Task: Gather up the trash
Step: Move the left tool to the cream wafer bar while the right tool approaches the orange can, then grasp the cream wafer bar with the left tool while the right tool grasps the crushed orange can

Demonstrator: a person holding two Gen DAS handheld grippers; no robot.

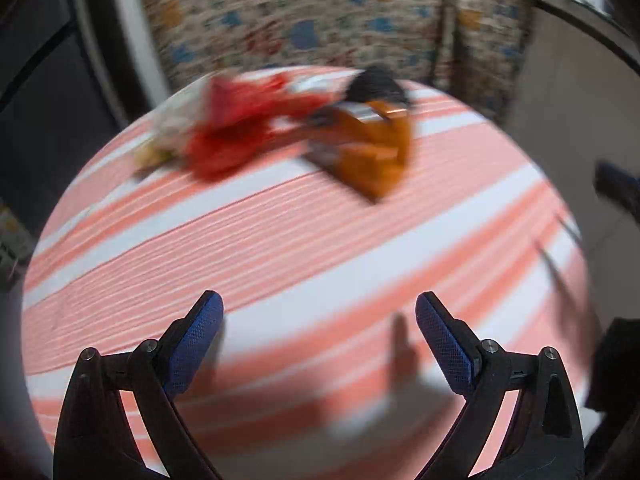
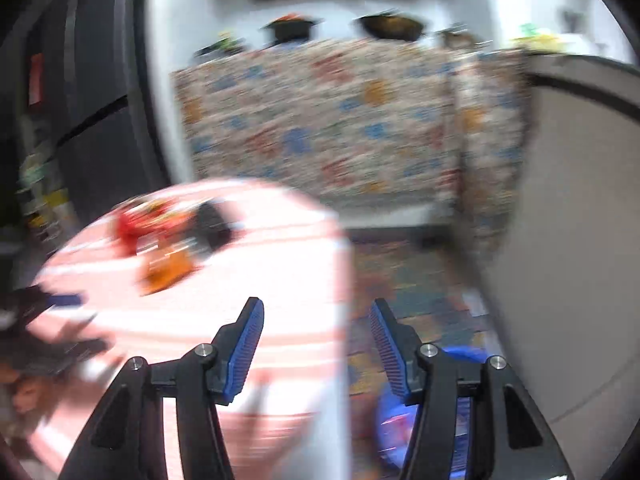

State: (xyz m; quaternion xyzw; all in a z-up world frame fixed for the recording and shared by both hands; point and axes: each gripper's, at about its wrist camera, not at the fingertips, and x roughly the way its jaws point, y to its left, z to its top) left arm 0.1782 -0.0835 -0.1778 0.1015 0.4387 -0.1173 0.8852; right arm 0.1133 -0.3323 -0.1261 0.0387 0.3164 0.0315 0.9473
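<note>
A heap of trash lies at the far side of a round table with a pink-and-white striped cloth [image 1: 280,248]: a red wrapper [image 1: 236,128], an orange packet [image 1: 372,152] and a black piece [image 1: 376,84]. My left gripper [image 1: 318,312] is open and empty above the near part of the table, well short of the heap. My right gripper [image 2: 316,316] is open and empty over the table's right edge [image 2: 340,280]. The heap also shows in the right wrist view, with the red wrapper [image 2: 140,224] and the orange packet [image 2: 168,268] far left. Both views are blurred.
A counter draped in a patterned cloth [image 1: 304,20] stands behind the table, with dark pots [image 2: 388,24] on top. A patterned rug [image 2: 416,280] covers the floor to the right. A blue container [image 2: 456,408] sits on the floor below my right gripper. A dark cabinet [image 2: 80,120] stands left.
</note>
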